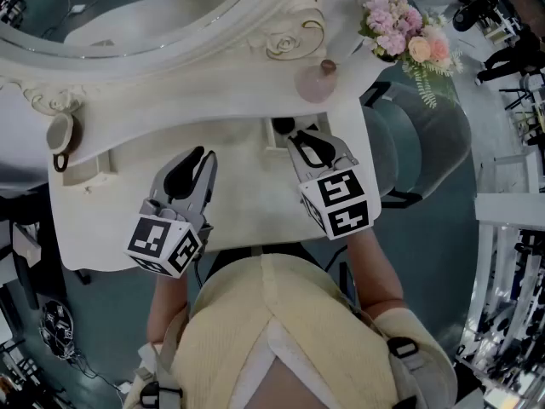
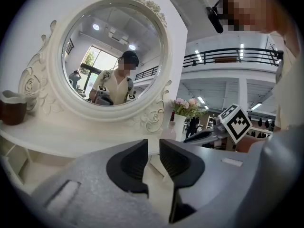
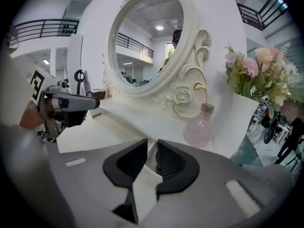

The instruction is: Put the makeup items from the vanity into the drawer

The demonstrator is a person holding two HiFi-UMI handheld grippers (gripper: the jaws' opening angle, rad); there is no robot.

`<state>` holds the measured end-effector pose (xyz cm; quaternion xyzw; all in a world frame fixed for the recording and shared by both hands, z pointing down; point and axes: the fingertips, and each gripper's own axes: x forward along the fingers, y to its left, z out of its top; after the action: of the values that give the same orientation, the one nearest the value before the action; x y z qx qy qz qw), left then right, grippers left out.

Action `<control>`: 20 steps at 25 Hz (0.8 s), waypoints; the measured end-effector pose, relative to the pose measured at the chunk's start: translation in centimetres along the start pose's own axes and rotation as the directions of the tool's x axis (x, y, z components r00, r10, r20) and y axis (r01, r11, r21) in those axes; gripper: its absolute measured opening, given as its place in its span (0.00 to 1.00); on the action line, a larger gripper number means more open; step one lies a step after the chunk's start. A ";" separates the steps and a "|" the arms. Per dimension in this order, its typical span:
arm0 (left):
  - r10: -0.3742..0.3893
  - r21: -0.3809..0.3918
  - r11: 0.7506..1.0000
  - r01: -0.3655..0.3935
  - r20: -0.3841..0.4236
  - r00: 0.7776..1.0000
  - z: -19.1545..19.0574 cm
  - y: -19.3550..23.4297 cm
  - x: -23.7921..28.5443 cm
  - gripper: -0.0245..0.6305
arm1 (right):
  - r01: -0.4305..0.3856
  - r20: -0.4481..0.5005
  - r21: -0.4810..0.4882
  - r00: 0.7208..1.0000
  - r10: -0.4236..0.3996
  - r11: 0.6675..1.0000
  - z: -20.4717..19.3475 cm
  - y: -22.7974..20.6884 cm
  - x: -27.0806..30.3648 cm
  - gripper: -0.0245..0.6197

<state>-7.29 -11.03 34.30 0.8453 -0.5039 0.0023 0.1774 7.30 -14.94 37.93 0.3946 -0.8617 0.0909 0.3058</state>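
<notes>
A pink round bottle [image 1: 317,83] [image 3: 202,127] stands on the white vanity's raised shelf [image 1: 213,100], below the oval mirror [image 1: 128,15]. My right gripper [image 1: 294,136] [image 3: 152,148] hovers over the vanity top just in front of it. Its jaws stand a narrow gap apart with only white surface showing between them. Just past its tips is a small recess [image 1: 278,133] with something dark in it. My left gripper [image 1: 204,153] [image 2: 153,148] hangs over the middle of the top, jaws also a narrow gap apart and empty.
A brown cup [image 1: 60,135] [image 2: 12,110] sits at the shelf's left end. A white vase of pink flowers [image 1: 400,28] [image 3: 256,75] stands at the right end. A small box-like compartment [image 1: 88,174] is at the vanity's left. A grey chair [image 1: 417,143] is to the right.
</notes>
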 end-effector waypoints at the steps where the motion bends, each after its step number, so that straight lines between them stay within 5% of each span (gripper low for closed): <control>1: 0.000 0.000 1.000 0.000 0.002 1.000 0.1 0.0 -0.1 0.14 | -0.002 0.005 0.004 1.000 0.002 1.000 0.1 0.1 -0.1 0.14; 7: 0.008 0.001 1.000 -0.009 0.003 1.000 0.8 -0.1 -0.4 0.14 | 0.011 0.044 0.015 0.999 -0.011 1.000 0.8 0.3 -1.0 0.04; 20: 0.021 0.009 1.000 -0.021 0.006 1.000 1.5 -0.5 -0.7 0.11 | 0.027 0.111 -0.029 0.993 -0.023 0.999 2.1 0.6 -2.2 0.04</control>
<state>-7.46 -10.67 32.65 0.8408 -0.5133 0.0041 0.1720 7.03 -14.00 35.03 0.4052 -0.8736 0.0519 0.2645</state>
